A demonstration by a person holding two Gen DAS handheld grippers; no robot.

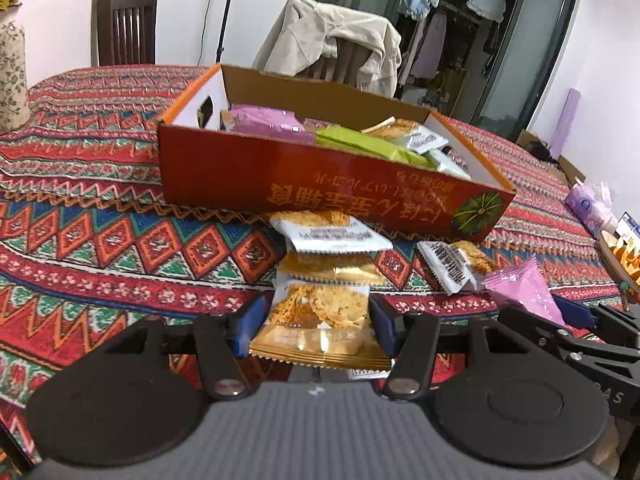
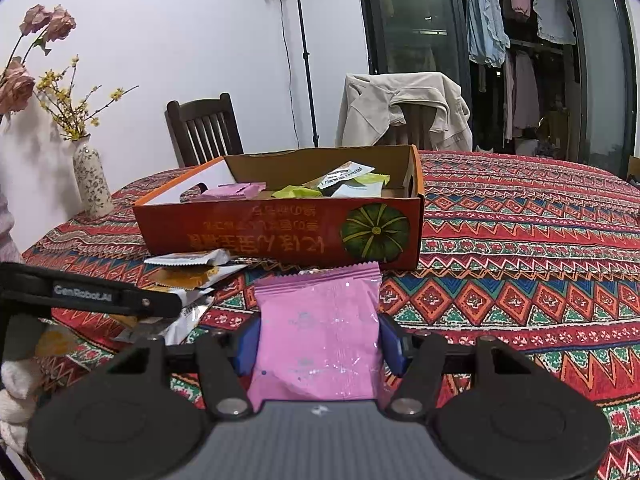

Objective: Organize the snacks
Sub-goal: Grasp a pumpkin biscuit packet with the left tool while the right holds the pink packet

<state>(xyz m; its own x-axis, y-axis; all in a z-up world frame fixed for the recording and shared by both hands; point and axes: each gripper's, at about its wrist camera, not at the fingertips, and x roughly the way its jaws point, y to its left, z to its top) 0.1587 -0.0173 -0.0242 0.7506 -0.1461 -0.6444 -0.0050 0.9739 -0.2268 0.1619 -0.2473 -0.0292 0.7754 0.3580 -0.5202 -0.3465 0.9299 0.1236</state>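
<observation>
My left gripper (image 1: 317,326) is shut on a gold cookie packet (image 1: 320,320), with a blue pad against each side of it, low over the patterned tablecloth. Two more cookie packets (image 1: 332,232) lie just ahead, and another white one (image 1: 456,264) lies to the right. Behind them stands the orange cardboard box (image 1: 320,184), holding purple, green and white packets. My right gripper (image 2: 319,344) is shut on a pink packet (image 2: 320,328) in front of the same box (image 2: 280,232). The pink packet (image 1: 524,288) also shows at the right of the left wrist view.
A flowered vase (image 2: 90,184) stands at the table's far left. Two wooden chairs stand behind the table, one draped with a beige jacket (image 2: 400,108). A tissue pack (image 1: 592,204) and a basket (image 1: 620,256) sit at the right edge. A lamp stand (image 2: 304,60) rises behind the table.
</observation>
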